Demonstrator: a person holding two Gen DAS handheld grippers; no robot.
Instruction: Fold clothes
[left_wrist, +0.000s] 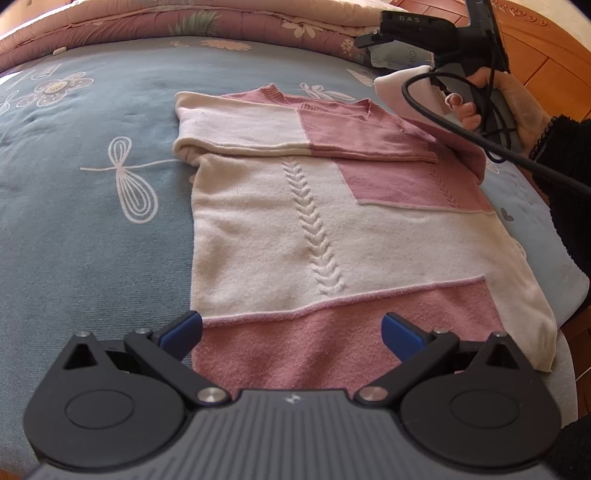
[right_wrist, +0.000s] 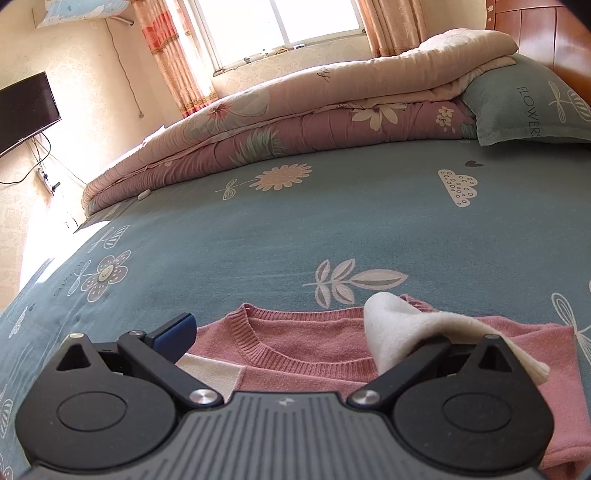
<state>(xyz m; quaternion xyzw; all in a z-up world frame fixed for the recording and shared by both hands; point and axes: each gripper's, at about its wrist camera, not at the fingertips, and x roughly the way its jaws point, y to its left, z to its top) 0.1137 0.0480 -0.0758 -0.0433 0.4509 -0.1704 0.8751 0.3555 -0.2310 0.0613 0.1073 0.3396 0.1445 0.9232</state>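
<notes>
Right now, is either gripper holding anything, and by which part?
The left gripper is open over the pink and cream knitted sweater's hem, holding nothing. The right gripper's jaws are open; the cream sleeve cuff drapes over one finger.

A bed covered in a blue-grey sheet printed with white flowers (right_wrist: 258, 236) carries a pink-and-cream knitted sweater (left_wrist: 332, 229) lying flat, a folded pink floral quilt (right_wrist: 295, 125) along its far edge, and a blue-green pillow (right_wrist: 517, 110).

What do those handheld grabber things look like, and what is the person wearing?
Each gripper, left and right, has a ribbed grey body, black linkages with silver pins and blue-padded fingers. A black cable trails from the right one. The person wears a fuzzy black sleeve and a beaded bracelet.
</notes>
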